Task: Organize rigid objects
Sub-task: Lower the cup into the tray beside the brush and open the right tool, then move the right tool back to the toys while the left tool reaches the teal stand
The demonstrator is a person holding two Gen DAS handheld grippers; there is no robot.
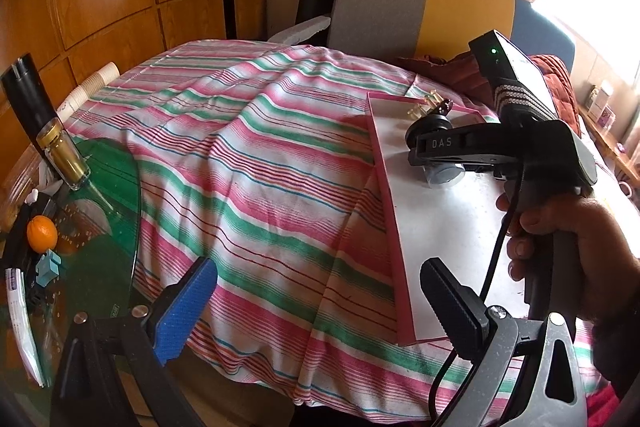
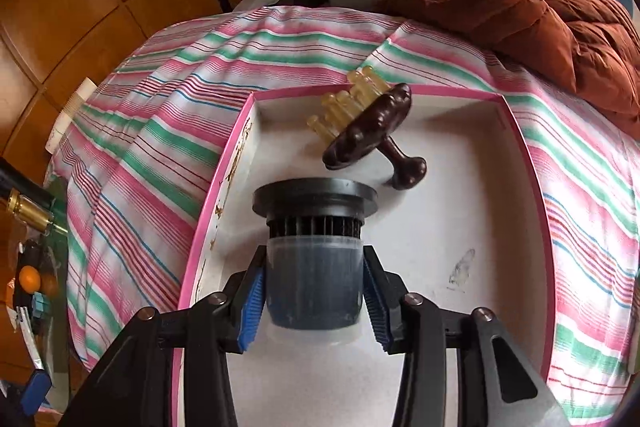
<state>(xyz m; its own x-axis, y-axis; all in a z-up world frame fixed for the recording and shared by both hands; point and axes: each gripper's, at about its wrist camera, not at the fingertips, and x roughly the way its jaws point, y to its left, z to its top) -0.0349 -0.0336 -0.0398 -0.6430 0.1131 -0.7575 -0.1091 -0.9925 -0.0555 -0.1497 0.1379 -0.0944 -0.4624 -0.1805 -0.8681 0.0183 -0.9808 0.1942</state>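
Note:
My right gripper (image 2: 314,293) is shut on a dark cylindrical filter cup (image 2: 314,259) with a black flanged cap, holding it inside the white box with a pink rim (image 2: 218,179). A dark brown massage brush (image 2: 370,131) with yellowish bristles lies at the box's far end. In the left wrist view the right gripper (image 1: 438,163) holds the cup (image 1: 444,175) over the box (image 1: 386,211), with the brush (image 1: 434,105) beyond. My left gripper (image 1: 320,303) is open and empty, above the striped cloth left of the box.
A striped cloth (image 1: 248,155) covers the table. A glass side table at the left holds a gold-capped bottle (image 1: 62,155), an orange (image 1: 41,233) and small items. A rust-coloured jacket (image 2: 560,39) lies at the far right. A chair (image 1: 400,3) stands behind.

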